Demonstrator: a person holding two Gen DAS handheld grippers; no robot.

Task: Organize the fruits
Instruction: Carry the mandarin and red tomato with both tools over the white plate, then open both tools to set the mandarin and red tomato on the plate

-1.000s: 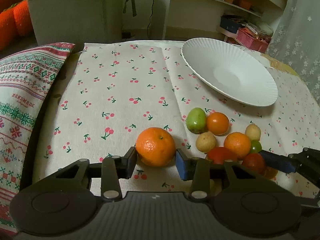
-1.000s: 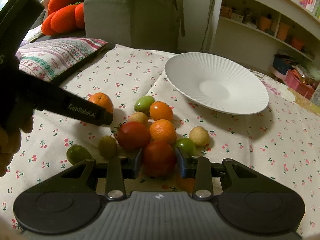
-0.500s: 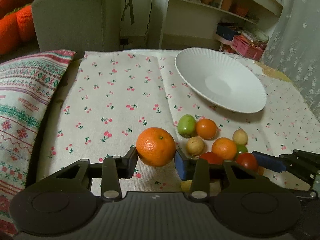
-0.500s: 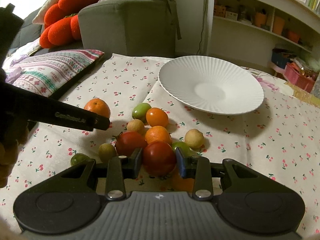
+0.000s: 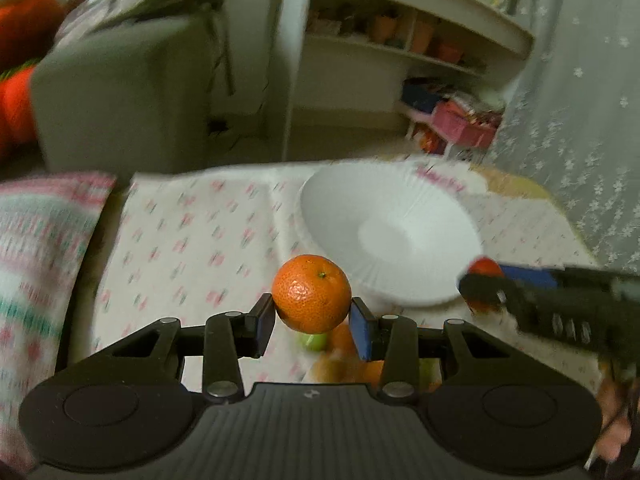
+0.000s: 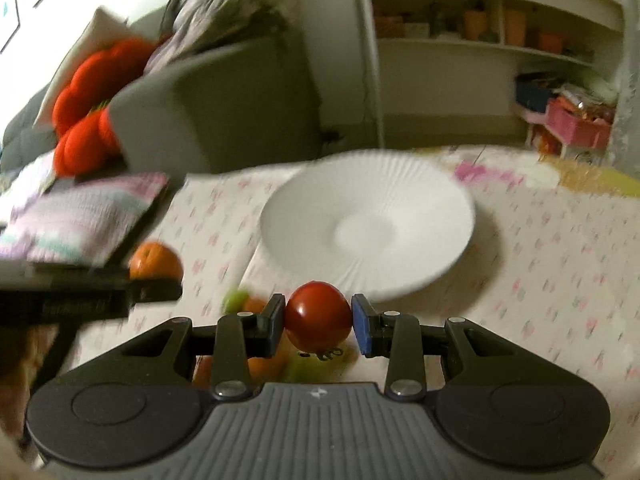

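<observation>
Left tool (image 5: 311, 322) clamped on mandarin (image 5: 311, 293), blue pads touching both sides, fruit lifted clear of the cherry-print cloth (image 5: 192, 248) on the counter. Right tool (image 6: 319, 330) clamped on red tomato (image 6: 318, 317), also held above the cloth, stem side down. White ribbed plate (image 6: 372, 204) just ahead of both tools, nothing in it. In left wrist view, right tool visible at right edge with tomato over the plate's near rim. In right wrist view, left tool visible at left edge with mandarin, well left of the plate. Remaining fruit pile (image 5: 340, 360) on cloth below and behind the tool fingers: green and orange pieces, mostly hidden and blurred, count not readable. Patterned cushion (image 5: 36, 264) at left of the counter. Grey armchair (image 6: 216, 108) behind, red-orange plush (image 6: 88, 108) beside it. White shelving unit (image 6: 480, 52) in background with pots and a pink basket (image 6: 576, 124) near floor. Heavy motion blur in both views.
</observation>
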